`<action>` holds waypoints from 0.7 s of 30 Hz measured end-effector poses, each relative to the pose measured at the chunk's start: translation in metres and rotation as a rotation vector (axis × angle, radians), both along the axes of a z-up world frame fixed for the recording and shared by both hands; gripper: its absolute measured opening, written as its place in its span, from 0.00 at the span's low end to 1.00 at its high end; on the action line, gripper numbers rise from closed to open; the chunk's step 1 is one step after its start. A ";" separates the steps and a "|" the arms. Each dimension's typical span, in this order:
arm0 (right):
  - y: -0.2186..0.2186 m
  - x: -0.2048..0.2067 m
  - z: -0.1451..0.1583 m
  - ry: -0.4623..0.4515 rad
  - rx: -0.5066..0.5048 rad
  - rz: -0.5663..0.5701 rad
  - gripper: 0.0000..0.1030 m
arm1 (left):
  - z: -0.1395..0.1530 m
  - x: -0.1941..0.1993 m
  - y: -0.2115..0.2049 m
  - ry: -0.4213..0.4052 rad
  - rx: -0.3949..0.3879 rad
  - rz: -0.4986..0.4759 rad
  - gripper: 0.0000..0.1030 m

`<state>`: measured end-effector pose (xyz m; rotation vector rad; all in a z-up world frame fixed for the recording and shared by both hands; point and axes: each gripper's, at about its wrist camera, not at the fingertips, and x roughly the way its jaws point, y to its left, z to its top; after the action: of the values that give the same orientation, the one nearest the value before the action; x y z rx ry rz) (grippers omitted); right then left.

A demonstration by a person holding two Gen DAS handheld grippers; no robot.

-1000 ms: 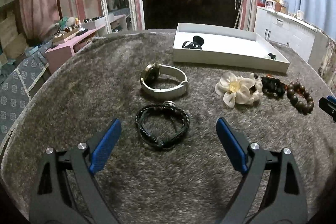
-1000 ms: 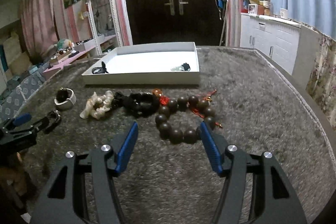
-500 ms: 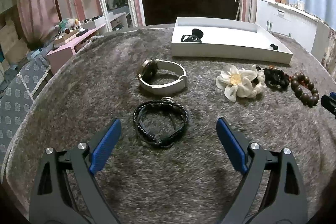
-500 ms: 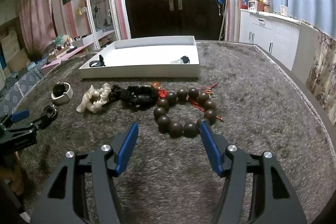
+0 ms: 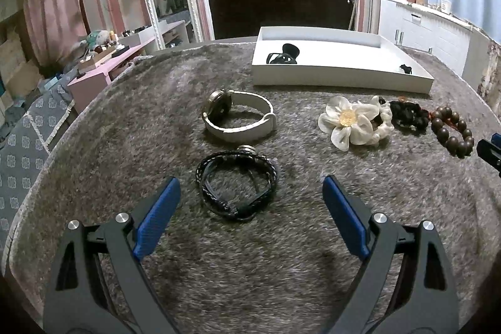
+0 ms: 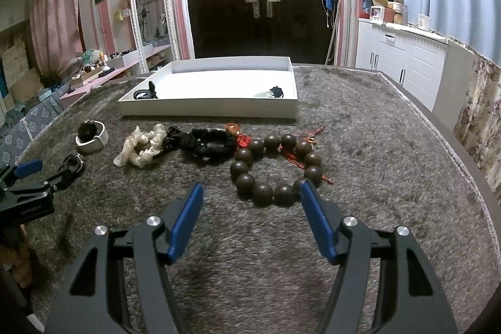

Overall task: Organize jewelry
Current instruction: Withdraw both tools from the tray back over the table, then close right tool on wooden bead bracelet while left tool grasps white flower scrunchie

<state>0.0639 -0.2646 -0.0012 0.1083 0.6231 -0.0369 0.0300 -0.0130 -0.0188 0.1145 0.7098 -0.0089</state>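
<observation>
Left wrist view
Your left gripper (image 5: 251, 193): jaws spread wide, nothing clamped.
Black braided bracelet (image 5: 237, 182): lies on the grey carpet (image 5: 125, 130) between your two blue pads and a little ahead of them, touching neither.
White-strap watch (image 5: 239, 116): just beyond the bracelet.
Cream flower scrunchie (image 5: 352, 122): ahead and to the right of your right pad.
White tray (image 5: 338, 79): furthest ahead; you see a black item (image 5: 283, 55) in its left corner and a small dark piece (image 5: 406, 69) at its right edge.

Right wrist view
Your right gripper (image 6: 249, 191): jaws apart, gripping nothing.
Brown bead bracelet (image 6: 277, 168): on the carpet straight ahead; its nearest beads sit by the tip of your right pad, and contact cannot be told.
Black scrunchie (image 6: 209, 143): ahead, left of the beads.
Tray contents: the black item near the left corner, the small dark piece toward the right.
</observation>
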 end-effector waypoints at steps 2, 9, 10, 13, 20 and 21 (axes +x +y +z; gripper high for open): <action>0.000 0.000 0.001 -0.003 -0.002 0.000 0.63 | 0.000 0.000 -0.001 0.000 0.003 -0.001 0.89; 0.000 0.001 0.000 0.001 0.002 0.004 0.63 | 0.002 -0.004 -0.010 -0.011 0.015 -0.033 0.89; 0.000 0.000 0.000 0.000 0.002 0.003 0.63 | 0.002 -0.004 -0.011 -0.009 0.015 -0.039 0.89; 0.000 0.001 0.000 0.002 0.001 0.001 0.63 | 0.002 -0.003 -0.014 0.000 -0.010 -0.054 0.88; -0.001 0.003 0.004 -0.001 0.011 0.023 0.63 | 0.008 -0.003 -0.032 0.002 -0.049 -0.113 0.88; -0.001 0.004 0.004 -0.001 0.006 0.029 0.63 | 0.009 -0.003 -0.035 -0.002 -0.051 -0.117 0.88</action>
<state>0.0679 -0.2660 0.0031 0.1047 0.6238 -0.0066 0.0268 -0.0476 -0.0101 0.1077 0.6999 -0.1390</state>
